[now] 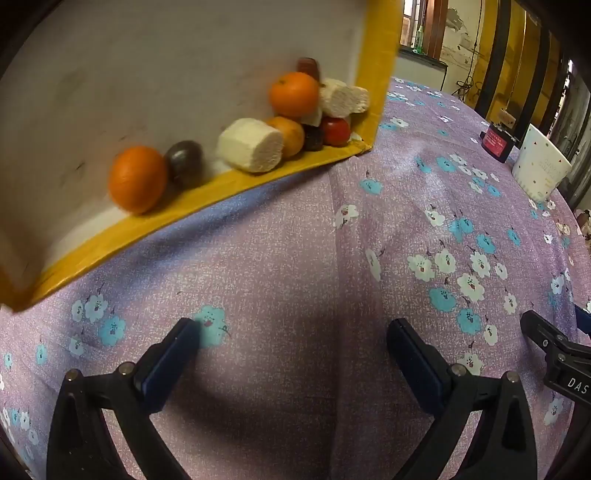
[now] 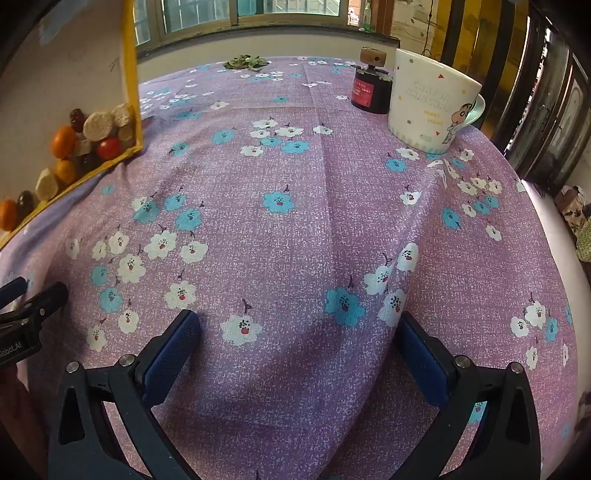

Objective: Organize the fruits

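A white tray (image 1: 207, 44) with a yellow rim stands tilted on its edge at the far left of the tabletop (image 1: 280, 251), and the fruits have slid into a heap along its lower rim. In the heap are oranges (image 1: 137, 179), a red tomato (image 1: 335, 131), dark plum-like fruits (image 1: 184, 162) and pale cut cylinders (image 1: 251, 144) that may be banana or sugarcane pieces; which cannot be told. The oranges look firm, round and likely to roll, best taken across the widest part. The tomato looks smooth and easily bruised, wanting a gentle squeeze. The pale cylinders seem light, rough-surfaced and easiest to grip across their curved sides. The left tongs (image 1: 295, 334) are spread wide with nothing between them, hovering over bare cloth near the tray. The right tongs (image 2: 299, 326) are likewise spread wide and empty, farther from the fruit. The tabletop wears a purple cloth printed with blue and white flowers, soft and creased, so things may sit unevenly. A white cartoon mug (image 2: 428, 99) and a dark red-labelled jar (image 2: 369, 92) stand at the far right. Windows (image 2: 240, 11) line the back wall.
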Tool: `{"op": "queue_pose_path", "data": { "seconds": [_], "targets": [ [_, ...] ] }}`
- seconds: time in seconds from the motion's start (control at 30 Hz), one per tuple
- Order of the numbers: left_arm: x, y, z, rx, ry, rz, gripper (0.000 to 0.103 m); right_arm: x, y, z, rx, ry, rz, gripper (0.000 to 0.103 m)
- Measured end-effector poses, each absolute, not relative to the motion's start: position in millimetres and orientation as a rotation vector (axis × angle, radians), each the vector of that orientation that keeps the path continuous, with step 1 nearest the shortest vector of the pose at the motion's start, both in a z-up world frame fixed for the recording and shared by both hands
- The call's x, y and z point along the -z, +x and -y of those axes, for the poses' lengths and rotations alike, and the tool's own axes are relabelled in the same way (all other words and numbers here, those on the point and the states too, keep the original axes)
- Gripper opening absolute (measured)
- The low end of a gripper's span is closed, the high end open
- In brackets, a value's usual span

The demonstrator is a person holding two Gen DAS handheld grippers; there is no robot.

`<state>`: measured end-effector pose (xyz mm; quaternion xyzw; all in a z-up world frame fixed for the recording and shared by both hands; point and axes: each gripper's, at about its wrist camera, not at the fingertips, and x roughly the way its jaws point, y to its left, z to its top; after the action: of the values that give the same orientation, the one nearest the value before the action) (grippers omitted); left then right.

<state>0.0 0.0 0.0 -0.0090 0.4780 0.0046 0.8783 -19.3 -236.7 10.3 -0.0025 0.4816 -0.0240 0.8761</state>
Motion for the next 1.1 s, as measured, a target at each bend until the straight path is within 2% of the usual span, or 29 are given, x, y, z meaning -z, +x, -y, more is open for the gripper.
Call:
{"op": "queue_pose_path", "data": {
  "seconds": [1.1],
  "targets": [
    [-0.8, -0.6, -0.1, -0.01, -0.018, -0.997, 0.103, -10.3, -19.5, 236.6, 0.051, -0.007, -1.004, 0.103]
  ]
}}
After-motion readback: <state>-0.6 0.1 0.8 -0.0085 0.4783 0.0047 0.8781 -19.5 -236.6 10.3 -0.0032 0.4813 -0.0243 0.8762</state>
